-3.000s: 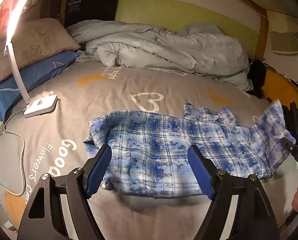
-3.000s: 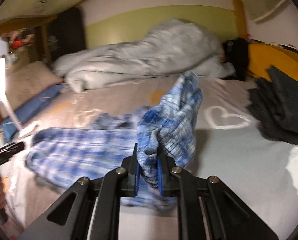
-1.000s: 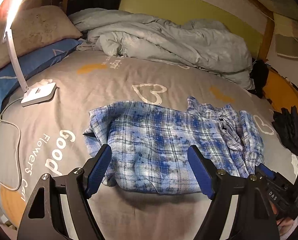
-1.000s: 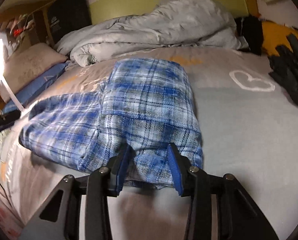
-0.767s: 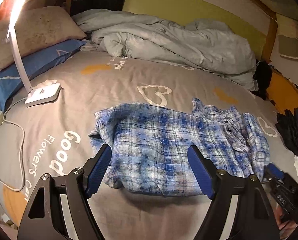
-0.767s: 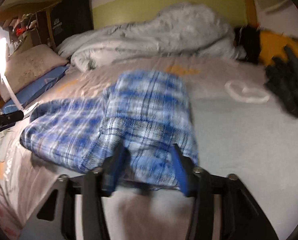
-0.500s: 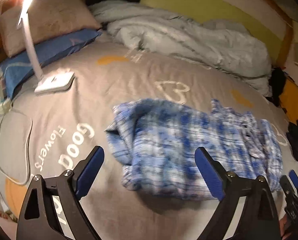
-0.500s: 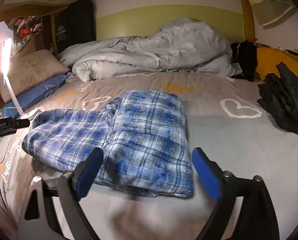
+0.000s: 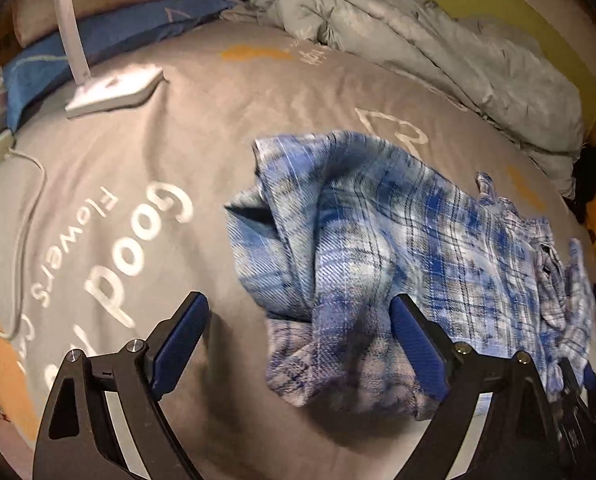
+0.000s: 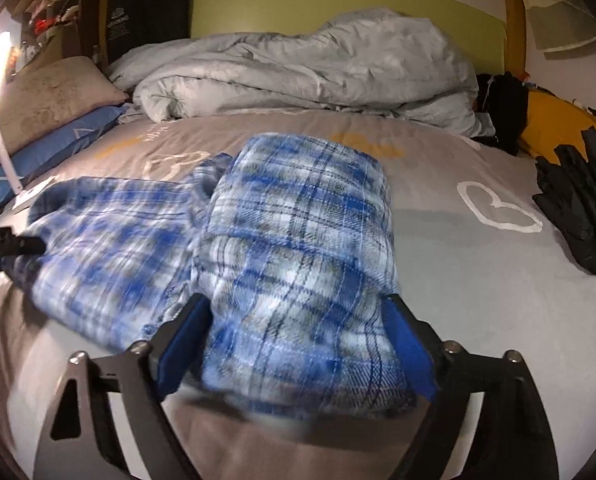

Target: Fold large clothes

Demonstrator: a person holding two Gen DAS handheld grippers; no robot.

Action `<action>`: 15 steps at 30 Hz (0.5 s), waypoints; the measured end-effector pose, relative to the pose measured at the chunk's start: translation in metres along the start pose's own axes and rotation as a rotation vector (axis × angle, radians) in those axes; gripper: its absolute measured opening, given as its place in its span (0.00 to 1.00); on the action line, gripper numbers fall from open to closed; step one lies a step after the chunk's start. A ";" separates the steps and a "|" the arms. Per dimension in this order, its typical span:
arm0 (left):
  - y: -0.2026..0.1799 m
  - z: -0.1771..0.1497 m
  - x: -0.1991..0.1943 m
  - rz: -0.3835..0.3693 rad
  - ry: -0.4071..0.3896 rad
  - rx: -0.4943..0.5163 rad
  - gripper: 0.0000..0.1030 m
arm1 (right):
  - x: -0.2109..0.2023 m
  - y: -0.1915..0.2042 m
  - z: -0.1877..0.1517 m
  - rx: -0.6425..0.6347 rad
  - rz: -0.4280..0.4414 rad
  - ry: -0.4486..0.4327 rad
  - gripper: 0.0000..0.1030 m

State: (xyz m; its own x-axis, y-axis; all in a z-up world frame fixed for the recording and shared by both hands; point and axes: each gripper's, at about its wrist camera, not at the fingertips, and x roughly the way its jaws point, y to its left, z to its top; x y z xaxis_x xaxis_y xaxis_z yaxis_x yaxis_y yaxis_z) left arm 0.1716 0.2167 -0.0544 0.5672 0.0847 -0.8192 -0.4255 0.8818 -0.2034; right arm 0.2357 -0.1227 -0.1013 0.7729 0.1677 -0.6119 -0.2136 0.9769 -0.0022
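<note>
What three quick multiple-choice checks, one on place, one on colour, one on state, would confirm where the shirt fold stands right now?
1. The white lamp base stands:
A. on the grey bedsheet near the pillows
B. on the plaid shirt
C. on the duvet

2. The plaid shirt is:
A. red and black
B. blue and white
C. plain green

3. The right gripper is:
A. shut on the shirt
B. open, jaws either side of the shirt's folded end
C. out of view

Answers: 1 A, the base sits on the sheet beside the blue pillow. 2 B, blue-white checks show in both views. 3 B, the pads stand wide apart, not pinching.
</note>
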 end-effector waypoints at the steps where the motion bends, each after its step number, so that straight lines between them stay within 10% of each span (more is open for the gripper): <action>1: -0.001 0.000 0.001 -0.004 0.002 0.005 0.88 | 0.003 -0.002 0.002 0.010 0.003 0.003 0.83; 10: -0.006 -0.002 0.015 -0.054 0.039 0.022 0.77 | -0.009 -0.010 0.015 0.042 0.057 -0.006 0.83; 15: -0.012 -0.002 0.013 -0.143 0.031 0.031 0.28 | -0.046 -0.030 0.029 0.112 0.076 -0.070 0.89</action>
State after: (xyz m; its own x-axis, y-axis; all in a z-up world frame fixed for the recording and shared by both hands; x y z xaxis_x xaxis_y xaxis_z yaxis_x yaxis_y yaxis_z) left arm 0.1829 0.2059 -0.0636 0.5985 -0.0568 -0.7991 -0.3197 0.8977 -0.3033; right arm 0.2238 -0.1560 -0.0503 0.7975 0.2464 -0.5507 -0.2081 0.9691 0.1322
